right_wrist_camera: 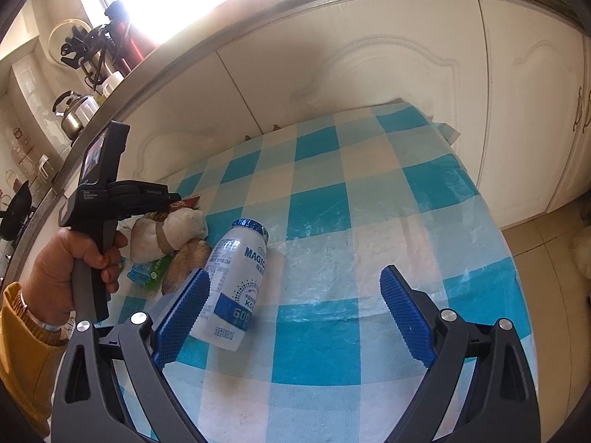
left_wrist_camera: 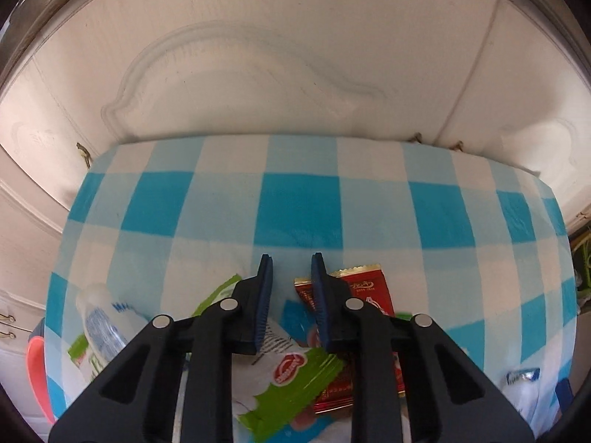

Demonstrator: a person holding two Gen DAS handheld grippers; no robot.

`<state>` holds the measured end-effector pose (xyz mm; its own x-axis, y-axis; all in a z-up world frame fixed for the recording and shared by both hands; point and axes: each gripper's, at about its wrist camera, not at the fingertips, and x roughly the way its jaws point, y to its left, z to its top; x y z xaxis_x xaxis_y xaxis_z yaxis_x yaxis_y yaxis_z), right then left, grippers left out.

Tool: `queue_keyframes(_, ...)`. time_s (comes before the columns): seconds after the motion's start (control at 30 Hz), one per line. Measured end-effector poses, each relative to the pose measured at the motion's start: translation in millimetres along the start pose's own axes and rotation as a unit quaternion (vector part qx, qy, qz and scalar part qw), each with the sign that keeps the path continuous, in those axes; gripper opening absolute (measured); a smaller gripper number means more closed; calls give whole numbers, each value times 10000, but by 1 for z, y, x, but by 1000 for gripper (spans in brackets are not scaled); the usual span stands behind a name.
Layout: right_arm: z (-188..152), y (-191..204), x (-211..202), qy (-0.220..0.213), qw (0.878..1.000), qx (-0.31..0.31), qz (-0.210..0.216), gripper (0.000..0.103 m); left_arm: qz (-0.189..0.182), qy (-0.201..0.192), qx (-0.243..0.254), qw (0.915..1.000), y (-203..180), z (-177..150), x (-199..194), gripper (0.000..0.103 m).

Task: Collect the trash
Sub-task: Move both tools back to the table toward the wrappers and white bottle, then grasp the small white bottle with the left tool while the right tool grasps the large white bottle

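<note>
My left gripper (left_wrist_camera: 291,258) hangs over a pile of trash on the blue-checked tablecloth (left_wrist_camera: 295,206), its jaws a narrow gap apart with nothing between them. Under it lie a red wrapper (left_wrist_camera: 364,288), a white and green wrapper (left_wrist_camera: 295,376) and a white plastic bottle (left_wrist_camera: 98,317). In the right wrist view my right gripper (right_wrist_camera: 295,277) is wide open above the cloth. The white bottle (right_wrist_camera: 236,280) lies on its side just inside the left finger (right_wrist_camera: 184,317). Crumpled white and brown trash (right_wrist_camera: 173,232) and a green wrapper (right_wrist_camera: 147,271) lie under the left gripper's body (right_wrist_camera: 110,192).
White cabinet doors (right_wrist_camera: 369,85) stand right behind the table. A counter above holds a kettle (right_wrist_camera: 75,112) and bottles. A small blue and white wrapper (left_wrist_camera: 522,376) lies at the right. A pink bin rim (left_wrist_camera: 37,376) shows left of the table. Tiled floor (right_wrist_camera: 546,251) is to the right.
</note>
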<state>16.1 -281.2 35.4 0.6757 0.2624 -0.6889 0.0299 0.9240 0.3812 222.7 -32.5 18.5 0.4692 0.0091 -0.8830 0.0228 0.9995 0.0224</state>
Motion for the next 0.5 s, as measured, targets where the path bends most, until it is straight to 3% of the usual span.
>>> queue_keyframes(0.27,5,13,15,87,9992,-159,363,92,-353,9,83,9993,-6,-32,-19,22)
queue_keyframes(0.33,7,17,22,150,9989,-201,407,70,-444,17,95,9990,-6,-42,-24,22)
queue_keyframes(0.5,7,16,36,344,9976,-22,603,67,-641,11,111,9979,-8,-66,-37,22)
